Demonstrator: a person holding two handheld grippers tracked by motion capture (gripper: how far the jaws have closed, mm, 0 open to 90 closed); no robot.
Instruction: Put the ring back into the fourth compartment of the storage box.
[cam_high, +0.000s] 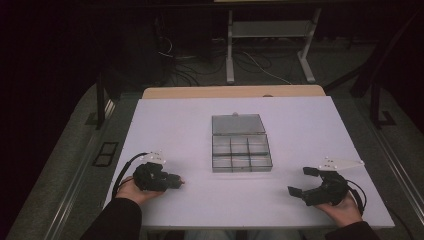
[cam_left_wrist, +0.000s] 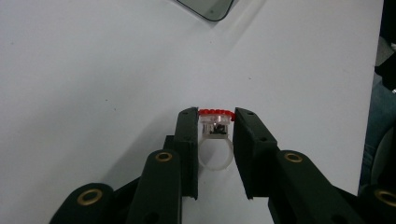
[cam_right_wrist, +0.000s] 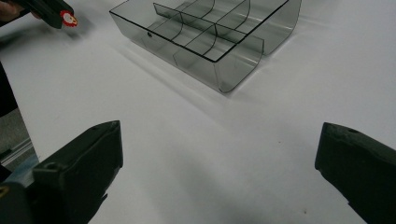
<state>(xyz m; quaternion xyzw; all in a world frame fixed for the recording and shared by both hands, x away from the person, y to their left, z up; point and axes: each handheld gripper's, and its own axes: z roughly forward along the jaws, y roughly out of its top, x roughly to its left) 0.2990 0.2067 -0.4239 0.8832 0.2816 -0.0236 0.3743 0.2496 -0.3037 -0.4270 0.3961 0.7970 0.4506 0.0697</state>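
Left gripper (cam_left_wrist: 215, 122) is clamped on a ring (cam_left_wrist: 215, 149): clear plastic band, red-beaded top, both jaws pressing its head from either side, band hanging between them. In the high view we see that gripper (cam_high: 176, 181) low over the table (cam_high: 300, 125) near the front-left corner, jaws pointing toward the middle, a small red speck at the tips. From the right gripper view we catch the same ring (cam_right_wrist: 69, 18) at the far left, red-rimmed face out, pinched at the tip of the left gripper (cam_right_wrist: 58, 14). Right gripper (cam_high: 300, 181) sits near the front-right corner, jaws spread wide with nothing between them; the right gripper view confirms it, just bare table between the two black jaws (cam_right_wrist: 219, 158). Box (cam_high: 241, 151) is mid-table, smoky clear plastic, lid (cam_high: 238, 124) folded flat toward the back edge, body divided into compartments; as far as we can tell they hold nothing. Box is well apart from both grippers, roughly between them and further back. In the left gripper view a corner of the box (cam_left_wrist: 208, 8) shows at the top edge, ahead of the ring. Both hands rest at the front edge, sleeves dark.
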